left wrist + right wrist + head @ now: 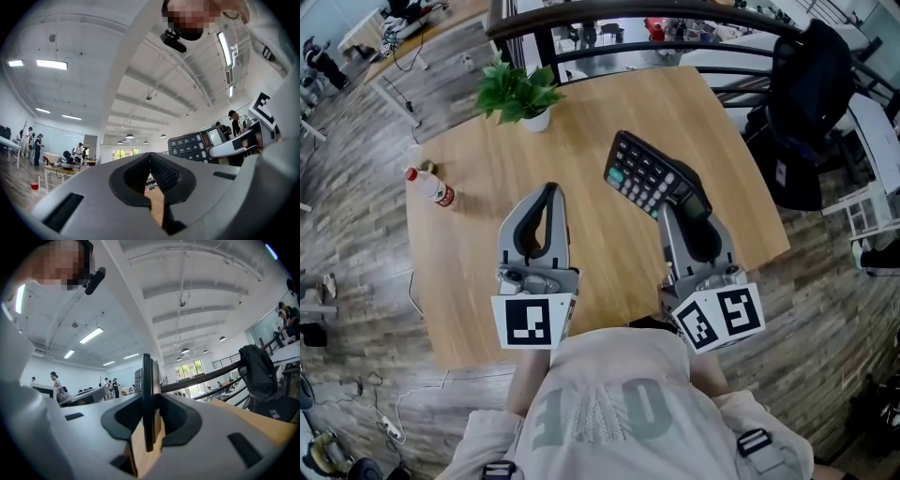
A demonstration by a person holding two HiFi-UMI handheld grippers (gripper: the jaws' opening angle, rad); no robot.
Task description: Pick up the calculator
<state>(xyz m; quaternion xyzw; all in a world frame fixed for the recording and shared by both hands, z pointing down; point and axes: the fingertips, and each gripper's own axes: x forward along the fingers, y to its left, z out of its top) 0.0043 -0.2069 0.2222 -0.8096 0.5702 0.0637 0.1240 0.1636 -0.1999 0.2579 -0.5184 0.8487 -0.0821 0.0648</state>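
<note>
Right claw clamps calculator, apparently lifted.

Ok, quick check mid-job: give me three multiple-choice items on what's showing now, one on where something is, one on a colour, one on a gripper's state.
1. In the head view, where does the bottle lie on the table?
A near its left edge; B near its right edge; C at its centre.
2. What colour is the bottle's cap?
A blue; B red; C white.
3. What is the right gripper doing?
A open and empty; B shut and empty; C shut on the calculator.

Answers:
1 A, the bottle lies on its side by the left edge.
2 B, the cap shows red.
3 C, the right gripper view shows the calculator's edge clamped between the jaws.
</note>
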